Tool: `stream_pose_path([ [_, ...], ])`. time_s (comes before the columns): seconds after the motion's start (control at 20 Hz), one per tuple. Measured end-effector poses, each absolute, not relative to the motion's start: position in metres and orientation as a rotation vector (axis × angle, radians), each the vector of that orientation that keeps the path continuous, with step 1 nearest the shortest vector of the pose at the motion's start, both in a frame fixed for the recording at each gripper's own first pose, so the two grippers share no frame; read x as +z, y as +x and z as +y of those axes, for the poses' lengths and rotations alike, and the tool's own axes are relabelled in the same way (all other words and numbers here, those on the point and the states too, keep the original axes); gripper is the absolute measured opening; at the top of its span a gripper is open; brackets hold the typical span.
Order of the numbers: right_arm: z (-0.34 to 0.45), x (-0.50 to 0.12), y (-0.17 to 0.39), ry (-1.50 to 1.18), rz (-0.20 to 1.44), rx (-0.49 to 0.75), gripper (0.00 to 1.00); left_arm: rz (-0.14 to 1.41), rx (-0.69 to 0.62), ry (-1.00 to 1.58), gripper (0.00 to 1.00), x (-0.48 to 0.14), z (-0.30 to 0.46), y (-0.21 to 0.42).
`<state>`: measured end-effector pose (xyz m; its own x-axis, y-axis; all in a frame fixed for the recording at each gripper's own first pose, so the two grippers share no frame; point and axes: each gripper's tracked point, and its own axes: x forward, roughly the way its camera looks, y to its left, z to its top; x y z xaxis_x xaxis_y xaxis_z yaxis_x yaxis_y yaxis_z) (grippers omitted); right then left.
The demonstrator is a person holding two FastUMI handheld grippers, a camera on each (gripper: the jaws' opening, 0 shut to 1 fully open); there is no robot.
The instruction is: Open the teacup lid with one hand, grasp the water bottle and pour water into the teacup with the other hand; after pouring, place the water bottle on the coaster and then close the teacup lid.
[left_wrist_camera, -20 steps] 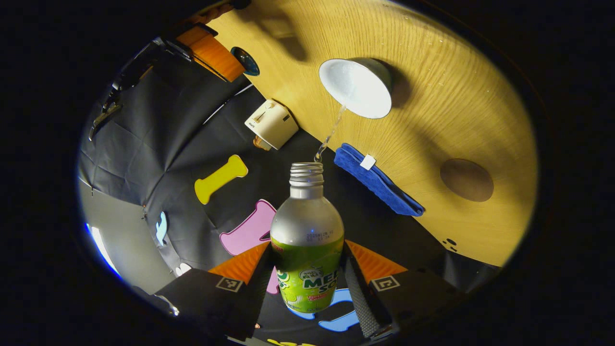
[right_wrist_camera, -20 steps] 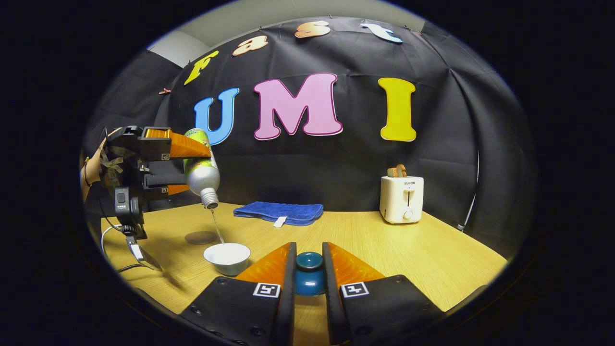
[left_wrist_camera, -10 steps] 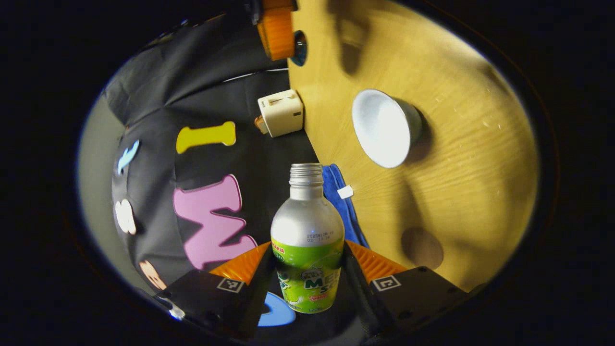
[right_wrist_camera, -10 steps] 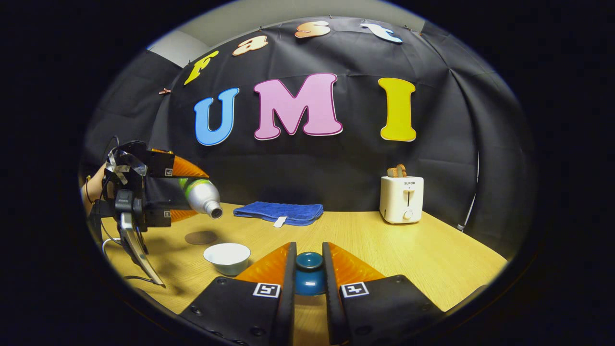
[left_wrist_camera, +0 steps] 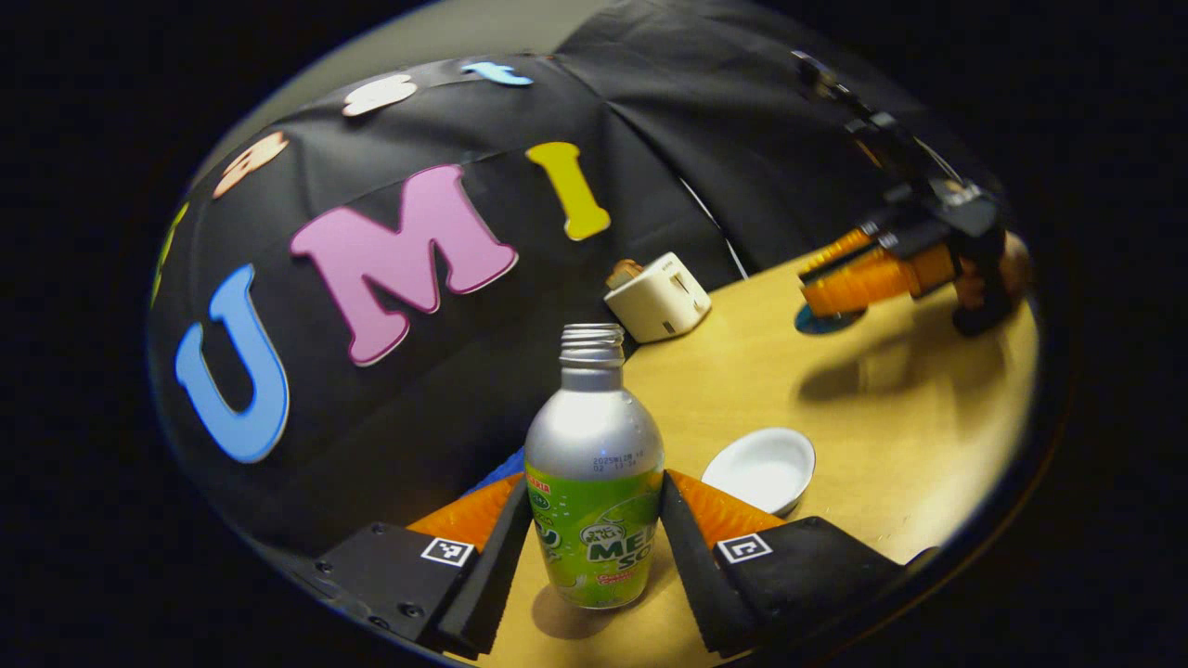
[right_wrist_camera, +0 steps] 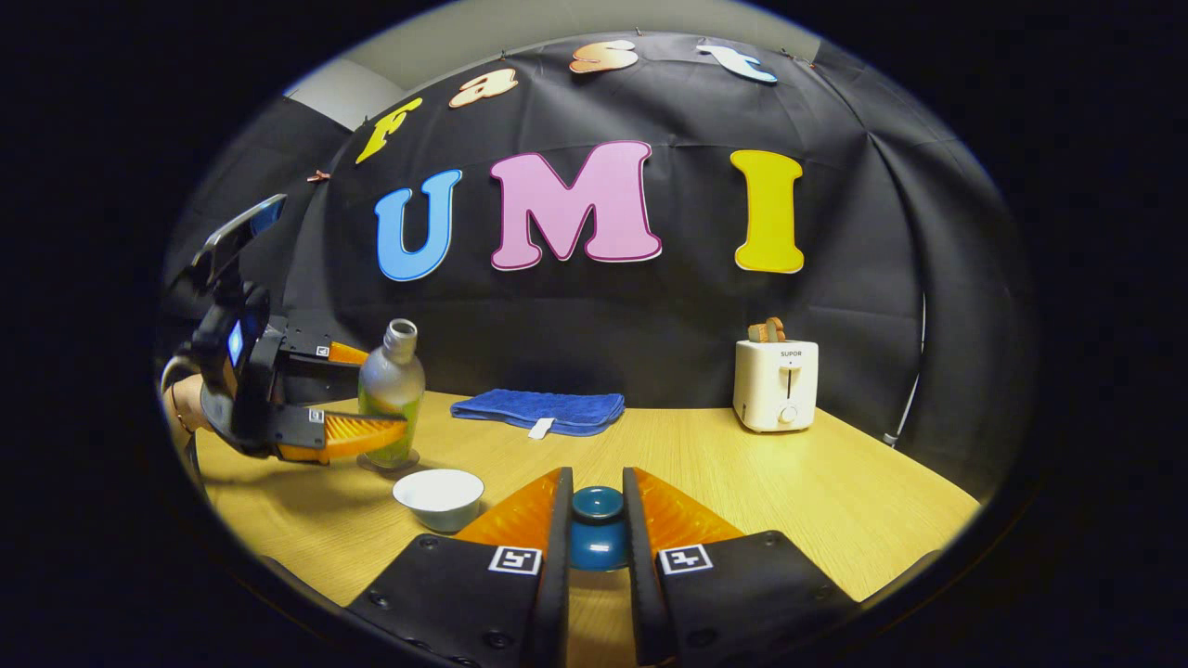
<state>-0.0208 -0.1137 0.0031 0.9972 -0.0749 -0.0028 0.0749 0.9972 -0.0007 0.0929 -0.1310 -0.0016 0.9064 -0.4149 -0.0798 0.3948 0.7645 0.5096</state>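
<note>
The wooden bench carries everything. At its back edge lies a folded blue towel, with a white toaster off to one side. The left claw grips the water bottle at its green label, both fingers pressing its sides; the uncapped bottle stands upright on the round coaster. Just beside it sits the open white teacup. The right claw is narrowed onto the blue teacup lid, holding it apart from the cup, low over the bench.
</note>
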Motion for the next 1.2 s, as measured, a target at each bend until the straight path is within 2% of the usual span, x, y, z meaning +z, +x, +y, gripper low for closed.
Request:
stream_pose_path([
  [0.2,-0.114,0.003,-0.021,-0.001,0.003,-0.075,0.31,-0.090,-0.353,0.307,0.80,0.034,-0.095,0.106],
  [0.45,-0.114,0.003,-0.020,-0.001,0.002,-0.075,0.31,-0.086,-0.220,0.114,0.80,0.028,-0.059,0.101],
  [0.5,-0.114,0.003,-0.020,-0.001,0.002,-0.075,0.36,-0.075,-0.207,0.093,0.80,0.022,-0.051,0.106],
  [0.55,-0.114,0.003,-0.020,-0.001,0.002,-0.075,0.31,-0.059,-0.191,0.084,0.80,0.015,-0.045,0.109],
  [0.85,-0.114,0.004,-0.021,-0.001,0.002,-0.079,0.31,-0.013,-0.135,0.040,0.80,-0.013,-0.022,0.125],
  [1.2,-0.114,0.003,-0.020,-0.001,0.003,-0.079,0.31,0.007,-0.132,0.014,0.83,-0.022,-0.021,0.127],
])
